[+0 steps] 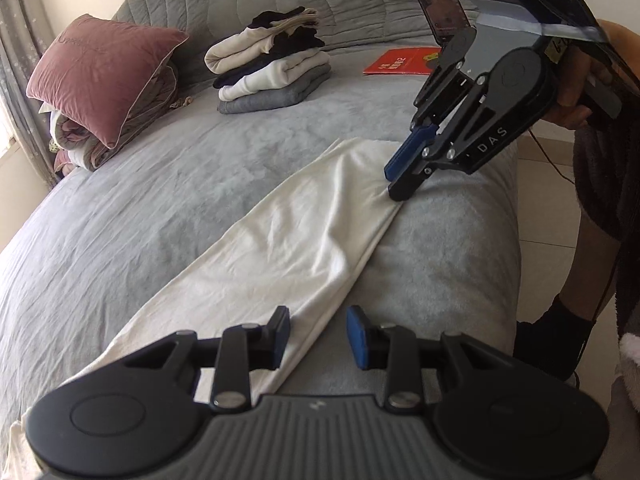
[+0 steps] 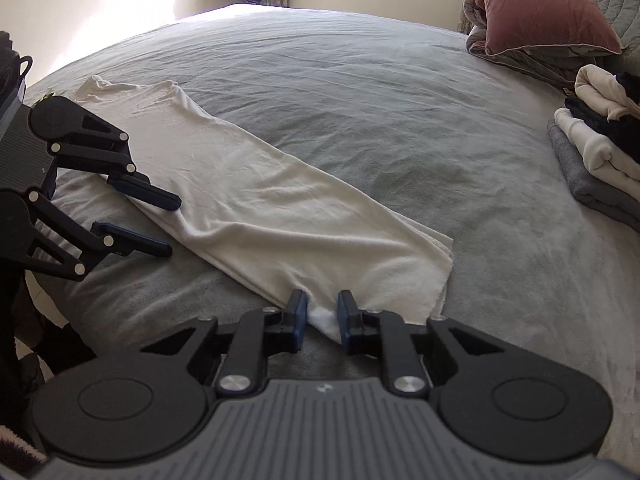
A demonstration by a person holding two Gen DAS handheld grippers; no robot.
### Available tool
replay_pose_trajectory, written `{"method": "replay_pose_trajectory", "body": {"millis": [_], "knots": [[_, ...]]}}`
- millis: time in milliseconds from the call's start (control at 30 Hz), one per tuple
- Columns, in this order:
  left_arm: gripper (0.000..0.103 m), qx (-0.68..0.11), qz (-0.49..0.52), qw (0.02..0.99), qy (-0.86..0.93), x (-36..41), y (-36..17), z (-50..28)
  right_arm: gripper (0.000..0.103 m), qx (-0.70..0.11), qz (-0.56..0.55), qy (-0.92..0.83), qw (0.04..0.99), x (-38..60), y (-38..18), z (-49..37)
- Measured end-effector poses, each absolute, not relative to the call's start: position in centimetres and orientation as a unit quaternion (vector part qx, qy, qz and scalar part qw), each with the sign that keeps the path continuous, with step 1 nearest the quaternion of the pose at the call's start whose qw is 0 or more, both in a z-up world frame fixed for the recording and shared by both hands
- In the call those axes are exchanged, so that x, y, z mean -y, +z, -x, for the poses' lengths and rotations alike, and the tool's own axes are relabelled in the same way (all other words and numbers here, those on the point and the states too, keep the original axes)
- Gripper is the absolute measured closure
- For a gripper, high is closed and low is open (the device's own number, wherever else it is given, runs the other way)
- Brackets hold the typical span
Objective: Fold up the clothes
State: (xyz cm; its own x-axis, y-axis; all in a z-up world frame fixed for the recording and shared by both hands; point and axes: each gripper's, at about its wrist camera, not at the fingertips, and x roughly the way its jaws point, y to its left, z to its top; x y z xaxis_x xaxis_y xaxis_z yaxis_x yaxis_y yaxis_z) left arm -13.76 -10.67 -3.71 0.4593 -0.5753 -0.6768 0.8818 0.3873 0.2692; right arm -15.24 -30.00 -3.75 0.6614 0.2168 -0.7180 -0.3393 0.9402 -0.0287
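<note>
A cream white garment (image 1: 288, 232), folded into a long narrow strip, lies on the grey bed; it also shows in the right wrist view (image 2: 280, 208). My left gripper (image 1: 318, 334) is open and straddles the strip's near edge; in the right wrist view (image 2: 170, 224) one finger lies on the cloth, the other on the bed. My right gripper (image 2: 322, 314) has its jaws closed on a bunched corner of the garment's end; in the left wrist view (image 1: 394, 184) its tips pinch the cloth's far edge.
A stack of folded clothes (image 1: 272, 64) sits toward the headboard, also in the right wrist view (image 2: 600, 152). A pink pillow on bedding (image 1: 100, 80) lies at the bed's side. A red booklet (image 1: 404, 60) lies near the stack. The bed edge (image 1: 512, 240) and the person's legs are on the right.
</note>
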Motion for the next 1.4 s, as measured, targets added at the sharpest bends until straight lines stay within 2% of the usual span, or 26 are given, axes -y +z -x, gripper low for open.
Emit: {"method": "replay_pose_trajectory", "body": {"millis": [67, 300, 400, 467, 500, 533, 567, 733, 867, 933, 1067, 1233, 1400], "knots": [[0.07, -0.26, -0.299, 0.79, -0.469, 10.5, -3.5, 13.1, 0.102, -0.376, 0.067, 0.148, 0.912, 30.7, -3.2, 15.5], [0.068, -0.322, -0.233, 0.76, -0.515, 10.0, -3.0, 10.8, 0.101, -0.403, 0.049, 0.163, 0.899, 32.0, -2.7, 16.1], [0.067, -0.331, -0.205, 0.754, -0.528, 10.2, -2.5, 10.3, 0.089, -0.401, 0.046, 0.158, 0.901, 32.1, -2.7, 16.4], [0.064, -0.331, -0.181, 0.758, -0.532, 10.4, -2.0, 9.8, 0.087, -0.389, 0.024, 0.149, 0.909, 32.9, -2.1, 16.6], [0.062, -0.33, -0.171, 0.762, -0.53, 10.7, -1.8, 9.4, 0.077, -0.382, 0.013, 0.138, 0.914, 33.3, -1.8, 16.6], [0.062, -0.329, -0.161, 0.767, -0.526, 11.2, -1.5, 9.1, 0.06, -0.377, 0.001, 0.119, 0.919, 33.9, -1.6, 16.5], [0.061, -0.327, -0.157, 0.773, -0.52, 11.7, -1.4, 8.8, 0.057, -0.371, -0.011, 0.1, 0.923, 34.4, -1.5, 16.4], [0.061, -0.321, -0.167, 0.785, -0.502, 15.0, -1.4, 8.1, 0.057, -0.382, -0.06, 0.048, 0.921, 36.2, -2.2, 15.3], [0.072, -0.309, -0.191, 0.788, -0.496, 17.9, -1.6, 8.0, 0.057, -0.395, -0.093, 0.025, 0.913, 37.3, -3.0, 14.9], [0.072, -0.295, -0.2, 0.8, -0.483, 19.4, -1.6, 7.7, 0.057, -0.398, -0.094, 0.027, 0.912, 37.4, -3.0, 15.1], [0.048, -0.293, -0.202, 0.803, -0.478, 22.0, -1.9, 6.4, 0.057, -0.401, -0.095, 0.029, 0.911, 37.4, -3.0, 15.5], [0.048, -0.309, -0.218, 0.79, -0.483, 24.7, -3.2, 5.4, 0.055, -0.401, -0.11, 0.024, 0.909, 37.4, -3.3, 15.6], [0.049, -0.325, -0.185, 0.792, -0.483, 26.0, -3.8, 4.6, 0.055, -0.4, -0.136, 0.021, 0.906, 37.9, -3.7, 15.4]]}}
